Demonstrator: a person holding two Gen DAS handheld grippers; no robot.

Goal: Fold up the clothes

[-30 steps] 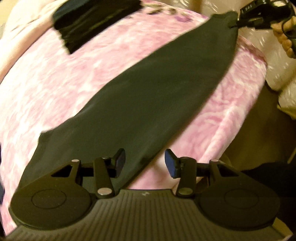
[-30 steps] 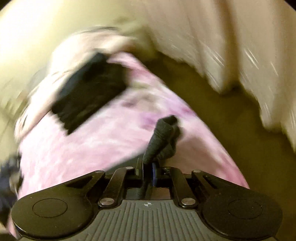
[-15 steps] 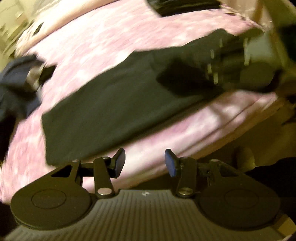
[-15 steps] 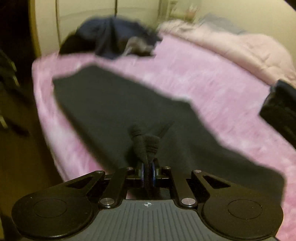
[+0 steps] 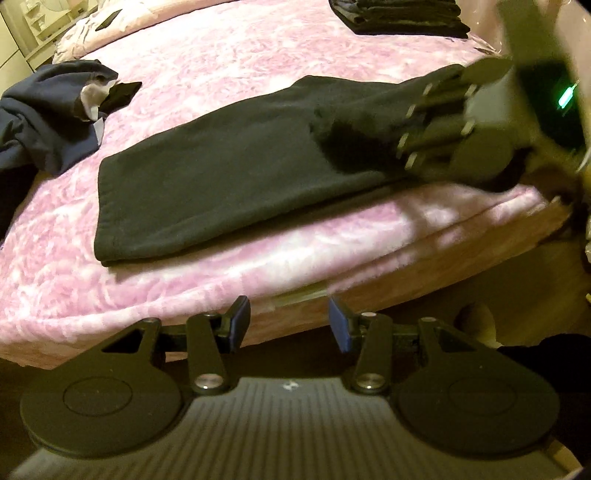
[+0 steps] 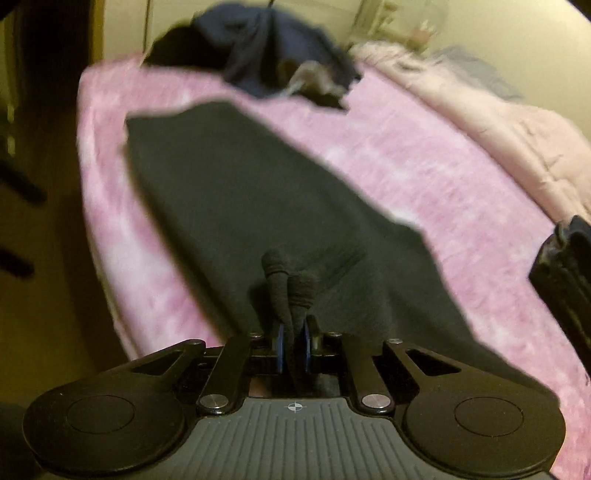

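A long black garment (image 5: 221,173) lies flat along the near side of a pink bed (image 5: 229,62). My left gripper (image 5: 290,325) is open, off the bed's near edge, holding nothing. My right gripper (image 6: 292,345) is shut on a bunched end of the black garment (image 6: 258,206), and that end is lifted over the flat part. In the left wrist view the right gripper (image 5: 413,129) shows blurred at the garment's right end.
A crumpled navy garment (image 5: 51,114) lies at the bed's left end, seen also as the navy garment (image 6: 273,51) far off. A stack of folded dark clothes (image 5: 402,14) sits at the far side. A pale quilt (image 6: 517,129) lies beyond. Floor (image 5: 461,280) borders the bed.
The right gripper has carried the garment's end back over the flat part. The left gripper has drawn back off the garment to beyond the bed's edge.
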